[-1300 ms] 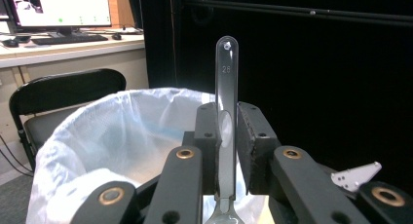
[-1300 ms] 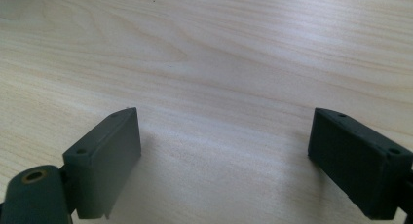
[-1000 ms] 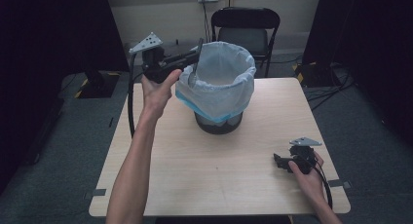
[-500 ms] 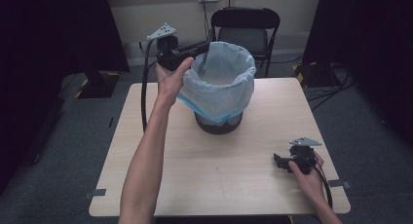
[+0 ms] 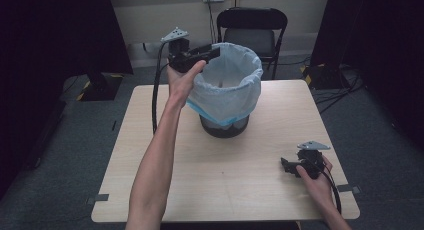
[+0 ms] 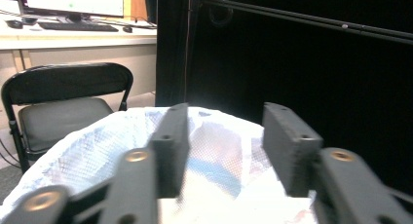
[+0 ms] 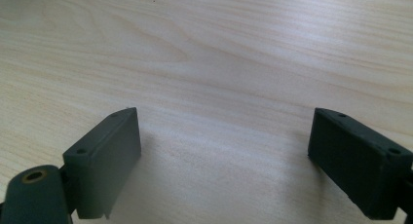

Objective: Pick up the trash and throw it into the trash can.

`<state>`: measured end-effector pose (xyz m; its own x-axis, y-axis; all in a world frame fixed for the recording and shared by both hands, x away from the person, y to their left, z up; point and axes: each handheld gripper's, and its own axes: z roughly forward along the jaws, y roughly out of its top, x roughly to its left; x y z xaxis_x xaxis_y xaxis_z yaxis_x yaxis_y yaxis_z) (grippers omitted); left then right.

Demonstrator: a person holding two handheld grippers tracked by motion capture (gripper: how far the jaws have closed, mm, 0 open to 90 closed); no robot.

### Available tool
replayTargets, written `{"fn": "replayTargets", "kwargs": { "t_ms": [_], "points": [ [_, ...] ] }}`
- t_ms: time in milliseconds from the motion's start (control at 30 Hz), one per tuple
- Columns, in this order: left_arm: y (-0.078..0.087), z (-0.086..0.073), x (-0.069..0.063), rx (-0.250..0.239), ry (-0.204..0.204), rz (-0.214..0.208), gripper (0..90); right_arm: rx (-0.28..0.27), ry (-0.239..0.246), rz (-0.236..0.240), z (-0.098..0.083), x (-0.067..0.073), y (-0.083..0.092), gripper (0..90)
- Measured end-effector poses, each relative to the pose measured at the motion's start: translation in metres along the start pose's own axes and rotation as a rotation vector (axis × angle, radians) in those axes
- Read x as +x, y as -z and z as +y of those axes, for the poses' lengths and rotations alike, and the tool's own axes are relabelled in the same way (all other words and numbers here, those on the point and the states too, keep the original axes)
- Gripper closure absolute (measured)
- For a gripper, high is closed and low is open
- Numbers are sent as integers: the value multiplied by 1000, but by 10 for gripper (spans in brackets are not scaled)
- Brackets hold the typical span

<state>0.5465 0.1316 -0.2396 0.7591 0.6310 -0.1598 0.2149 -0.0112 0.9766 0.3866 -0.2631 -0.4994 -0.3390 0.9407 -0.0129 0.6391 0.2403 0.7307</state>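
A dark bin [image 5: 225, 128] lined with a white bag [image 5: 229, 87] stands at the table's far middle; the bag folds over the rim and has a blue edge. My left gripper [image 5: 215, 52] is held up at the bag's far-left rim, its jaws pointing across the opening. In the left gripper view the gripper [image 6: 226, 136] is open, with the bag [image 6: 97, 151] below and beyond the jaws and nothing between them. My right gripper [image 5: 284, 165] rests on the table [image 5: 150, 155] at the front right. It is wide open [image 7: 219, 156] over bare wood [image 7: 209, 53].
A black folding chair [image 5: 252, 35] stands just behind the table, also seen as the chair [image 6: 58, 102] in the left gripper view. Black curtains flank both sides. Cables [image 5: 335, 90] lie on the floor at the right. A desk with a keyboard [image 6: 78, 27] stands far back.
My left gripper has moved right, from beside the bin to the bag's far-left rim. The right gripper has stayed where it was.
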Motion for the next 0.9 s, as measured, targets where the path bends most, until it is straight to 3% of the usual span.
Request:
{"fn": "replayTargets", "kwargs": {
  "t_ms": [133,267,367,400,500,600,833,900],
  "points": [
    [-1,-2,0,42,-4,0,388,0,-1,-1,0,0,0,112],
    [2,-4,-1,35,5,0,334,0,0,0,0,0,0,112],
    [6,-3,-3,55,-16,-13,310,1,-1,-1,0,0,0,113],
    [11,-2,-6,59,-49,5,307,1,-2,-1,0,0,0,112],
    [16,-1,-6,64,-45,-4,259,1,-2,-1,0,0,0,112],
    [26,-1,-6,34,-40,-6,237,1,-2,-1,0,0,0,112],
    [56,-2,-7,22,-24,-17,210,1,-2,-1,0,0,0,113],
    [63,-2,-7,20,-42,2,201,1,-1,-1,0,0,0,112]
  ]
}}
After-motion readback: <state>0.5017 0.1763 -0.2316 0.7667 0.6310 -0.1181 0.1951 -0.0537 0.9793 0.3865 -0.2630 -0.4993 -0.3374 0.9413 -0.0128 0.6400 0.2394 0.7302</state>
